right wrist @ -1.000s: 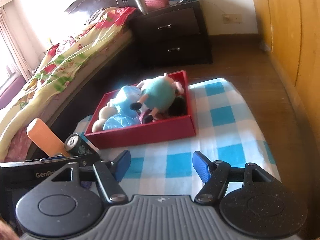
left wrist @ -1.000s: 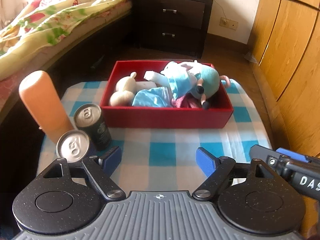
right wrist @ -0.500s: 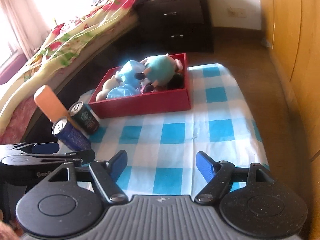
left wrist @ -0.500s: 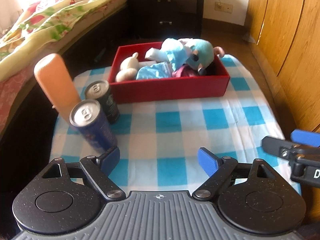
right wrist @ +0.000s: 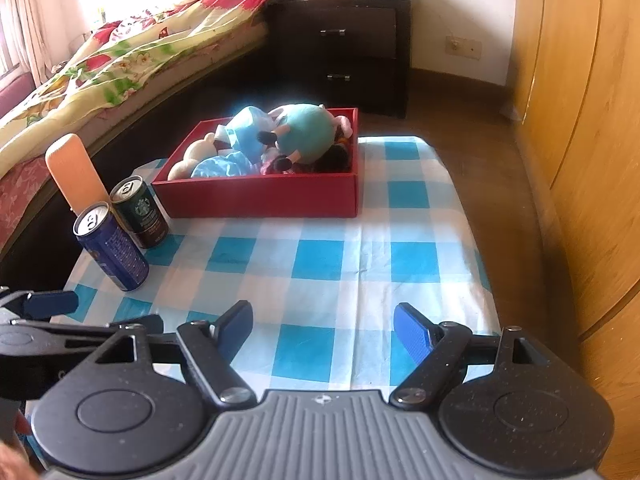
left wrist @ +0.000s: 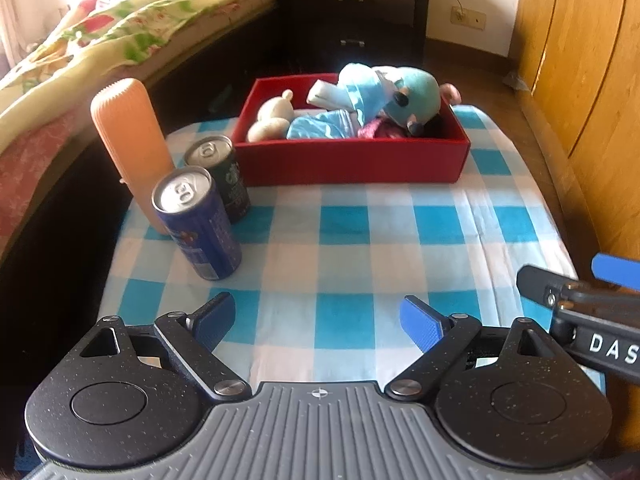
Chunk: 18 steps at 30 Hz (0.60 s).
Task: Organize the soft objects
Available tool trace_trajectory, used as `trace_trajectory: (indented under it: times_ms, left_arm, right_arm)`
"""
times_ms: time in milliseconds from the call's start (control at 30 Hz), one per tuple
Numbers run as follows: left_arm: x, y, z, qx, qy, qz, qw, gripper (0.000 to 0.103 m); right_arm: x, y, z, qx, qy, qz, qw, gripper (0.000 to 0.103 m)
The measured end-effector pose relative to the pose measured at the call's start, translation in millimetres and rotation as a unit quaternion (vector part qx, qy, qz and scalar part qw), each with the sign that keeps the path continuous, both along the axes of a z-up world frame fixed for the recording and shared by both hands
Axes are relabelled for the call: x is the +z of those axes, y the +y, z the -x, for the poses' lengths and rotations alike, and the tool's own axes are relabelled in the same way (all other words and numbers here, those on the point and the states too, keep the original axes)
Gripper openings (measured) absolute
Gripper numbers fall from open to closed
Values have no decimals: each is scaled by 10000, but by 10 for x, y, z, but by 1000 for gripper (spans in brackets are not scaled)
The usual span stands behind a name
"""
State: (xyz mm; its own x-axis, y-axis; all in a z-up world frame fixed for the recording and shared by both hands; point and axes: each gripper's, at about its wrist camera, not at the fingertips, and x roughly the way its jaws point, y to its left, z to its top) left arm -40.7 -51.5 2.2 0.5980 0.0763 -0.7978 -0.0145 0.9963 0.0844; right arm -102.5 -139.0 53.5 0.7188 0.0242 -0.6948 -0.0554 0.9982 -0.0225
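One orange cylinder and two drink cans stand left of one red box holding the heaped plush toys. Left gripper and right gripper both gape, empty.

The left gripper and right gripper look alike: speckled black linkages, silver screws, blue ribbed pads, grey ridged housing.
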Motion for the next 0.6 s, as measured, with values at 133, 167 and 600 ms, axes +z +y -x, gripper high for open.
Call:
trace_trajectory:
  times_ms: [133,167,600]
  left_arm:
    - [24,8,-11,70,-86,-24,9999,87]
    - [27,1,-14,67,-98,-57,9999,87]
    - [141,-47,17,70,-369,-191,9991,87]
  right_arm:
    - [-12,-21,-14,-63,-20,0,10000,57]
    - [-12,-19,-18,-67,-18,-7,10000,57]
    - [69,55,8,-12,-234,48,9997,57]
